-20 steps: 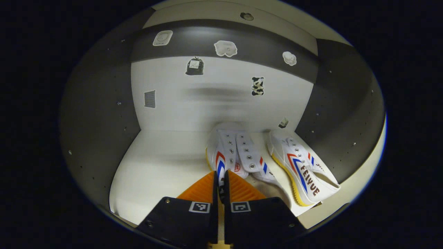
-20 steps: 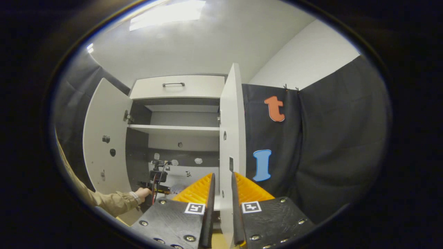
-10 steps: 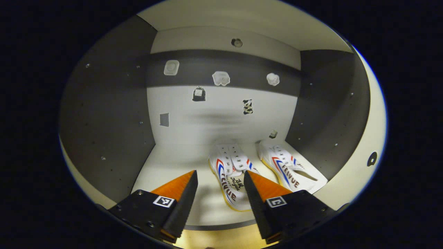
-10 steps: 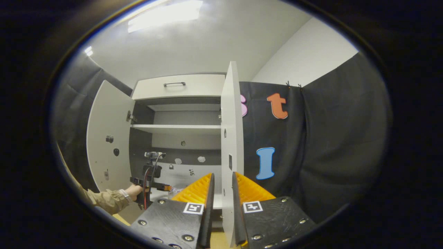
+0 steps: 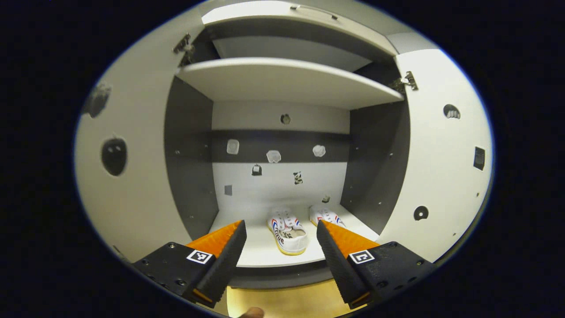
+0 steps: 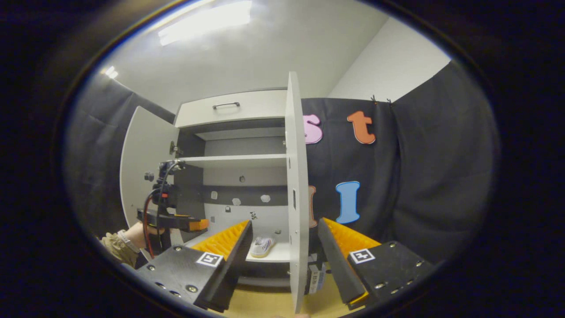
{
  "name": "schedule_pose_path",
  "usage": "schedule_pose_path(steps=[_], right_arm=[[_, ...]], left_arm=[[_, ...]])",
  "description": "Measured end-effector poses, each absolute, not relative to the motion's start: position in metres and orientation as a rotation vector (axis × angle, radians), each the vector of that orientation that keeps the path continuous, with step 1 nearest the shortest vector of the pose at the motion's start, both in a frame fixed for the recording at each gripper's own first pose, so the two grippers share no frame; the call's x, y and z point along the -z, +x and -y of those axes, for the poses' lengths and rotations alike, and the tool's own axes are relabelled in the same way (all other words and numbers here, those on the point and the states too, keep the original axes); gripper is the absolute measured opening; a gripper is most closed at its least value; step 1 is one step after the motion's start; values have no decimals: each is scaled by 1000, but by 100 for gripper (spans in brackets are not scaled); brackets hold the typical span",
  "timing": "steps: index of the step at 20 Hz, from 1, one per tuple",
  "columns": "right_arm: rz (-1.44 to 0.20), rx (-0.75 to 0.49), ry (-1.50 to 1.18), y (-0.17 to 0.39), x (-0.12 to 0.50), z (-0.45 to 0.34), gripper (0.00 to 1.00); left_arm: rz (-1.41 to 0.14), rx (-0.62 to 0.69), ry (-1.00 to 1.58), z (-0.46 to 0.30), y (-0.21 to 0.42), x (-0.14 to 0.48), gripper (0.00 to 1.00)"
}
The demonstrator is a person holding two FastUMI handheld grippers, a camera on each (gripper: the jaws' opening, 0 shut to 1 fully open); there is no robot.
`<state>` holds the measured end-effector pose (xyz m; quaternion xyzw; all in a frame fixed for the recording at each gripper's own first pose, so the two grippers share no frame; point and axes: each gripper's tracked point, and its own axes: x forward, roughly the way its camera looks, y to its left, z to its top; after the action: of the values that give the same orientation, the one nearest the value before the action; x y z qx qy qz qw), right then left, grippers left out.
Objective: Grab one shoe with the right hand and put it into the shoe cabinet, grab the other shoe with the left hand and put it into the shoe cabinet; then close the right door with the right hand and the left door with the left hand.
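Note:
Two white shoes with red and blue stripes stand side by side on the cabinet's bottom shelf: one shoe in the middle, the other shoe to its right, partly behind a finger. My left gripper is open and empty, outside the cabinet in front of the shelf. My right gripper is open, its fingers standing either side of the right door's edge without touching it. In the right gripper view the left gripper and the hand holding it sit at the left, and one shoe shows on the shelf.
Both doors stand open: the left door and the right door. An upper shelf and a drawer with a handle sit above. Small stickers dot the back panel. The floor below is yellowish.
My left gripper let go of the shoe, opened, and drew back out of the cabinet. My right gripper opened from nearly shut around the right door's edge.

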<state>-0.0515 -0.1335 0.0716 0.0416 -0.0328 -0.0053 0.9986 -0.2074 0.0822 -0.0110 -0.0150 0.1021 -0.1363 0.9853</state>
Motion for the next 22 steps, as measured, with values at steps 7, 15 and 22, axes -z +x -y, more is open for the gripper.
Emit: schedule_pose_path(steps=[7,15,22], right_arm=[[51,28,71,-37,-66,167,89],[2,107,74,0,-41,218,89],[-36,26,87,16,-30,211,88]], left_arm=[[-141,206,-32,-118,-285,-40,96],[-135,79,36,-160,-347,-62,94],[-110,12,22,-183,-368,-79,96]])
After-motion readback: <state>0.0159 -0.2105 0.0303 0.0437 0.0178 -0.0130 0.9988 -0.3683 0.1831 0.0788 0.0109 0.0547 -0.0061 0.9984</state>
